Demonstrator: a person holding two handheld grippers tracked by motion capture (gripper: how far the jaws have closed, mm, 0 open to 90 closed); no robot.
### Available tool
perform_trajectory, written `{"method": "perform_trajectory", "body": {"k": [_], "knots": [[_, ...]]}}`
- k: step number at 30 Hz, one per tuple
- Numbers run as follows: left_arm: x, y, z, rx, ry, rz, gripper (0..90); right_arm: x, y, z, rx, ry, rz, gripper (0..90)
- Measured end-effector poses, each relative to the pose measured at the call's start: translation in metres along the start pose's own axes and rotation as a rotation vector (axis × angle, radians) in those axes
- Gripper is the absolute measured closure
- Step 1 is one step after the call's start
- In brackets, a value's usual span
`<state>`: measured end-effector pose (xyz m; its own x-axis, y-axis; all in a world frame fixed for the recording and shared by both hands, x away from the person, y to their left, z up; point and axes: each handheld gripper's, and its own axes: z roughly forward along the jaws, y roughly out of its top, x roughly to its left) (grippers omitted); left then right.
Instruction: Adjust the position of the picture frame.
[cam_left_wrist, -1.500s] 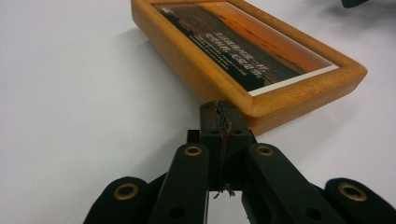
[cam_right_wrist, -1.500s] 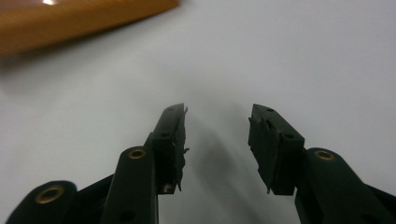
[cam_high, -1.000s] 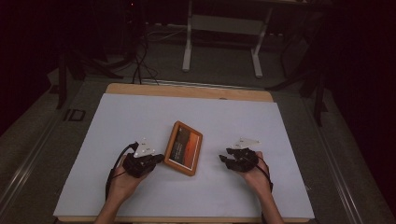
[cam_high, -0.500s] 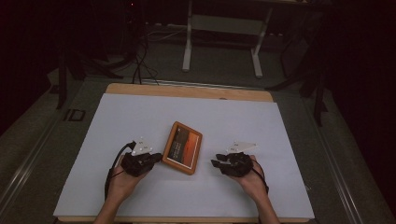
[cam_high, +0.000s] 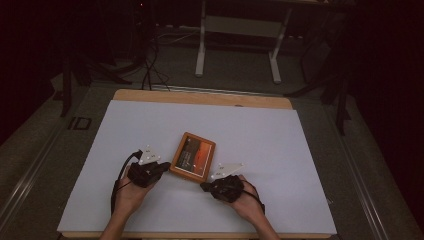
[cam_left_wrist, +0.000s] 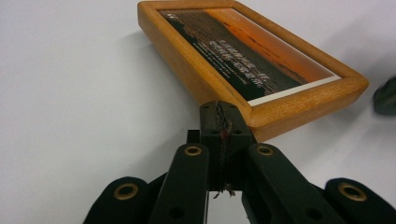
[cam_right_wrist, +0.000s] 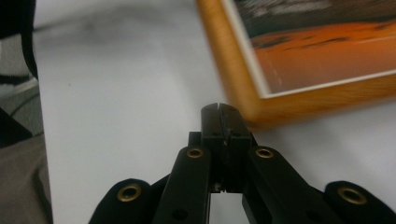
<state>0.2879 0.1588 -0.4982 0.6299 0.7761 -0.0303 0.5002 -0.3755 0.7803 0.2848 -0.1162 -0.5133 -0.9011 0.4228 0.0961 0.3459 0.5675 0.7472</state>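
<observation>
Beside frame (cam_high: 193, 157), right claw (cam_high: 205, 186), newly closed.

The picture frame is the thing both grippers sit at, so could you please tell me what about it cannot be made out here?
- High view: the picture frame is too small and dim to read its print.
- Left gripper view: the left gripper hides the frame's near corner, so contact is unclear; the print is too fine to read.
- Right gripper view: the frame is blurred and cut off by the top and right edges.

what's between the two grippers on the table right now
In the high view, the wooden picture frame lies flat between the left gripper and the right gripper, both shut and empty at its near corners.
</observation>
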Motion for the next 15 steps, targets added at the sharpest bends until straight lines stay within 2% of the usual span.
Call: {"method": "perform_trajectory", "body": {"k": [3, 5, 12, 15], "knots": [[-0.001, 0.001, 0.0, 0.003, -0.005, 0.006, 89.5, 0.006, -0.001, 0.014, 0.025, -0.012, -0.007, 90.0], [-0.001, 0.001, 0.001, 0.005, -0.007, 0.005, 89.6, 0.006, -0.001, 0.018, 0.032, -0.037, -0.01, 90.0], [-0.004, 0.002, 0.004, 0.025, 0.016, 0.011, 89.7, 0.005, -0.001, 0.016, 0.05, -0.071, -0.018, 90.0], [-0.007, 0.003, 0.004, 0.027, 0.011, 0.021, 89.7, 0.002, -0.001, 0.012, 0.046, -0.08, -0.013, 90.0]]}}
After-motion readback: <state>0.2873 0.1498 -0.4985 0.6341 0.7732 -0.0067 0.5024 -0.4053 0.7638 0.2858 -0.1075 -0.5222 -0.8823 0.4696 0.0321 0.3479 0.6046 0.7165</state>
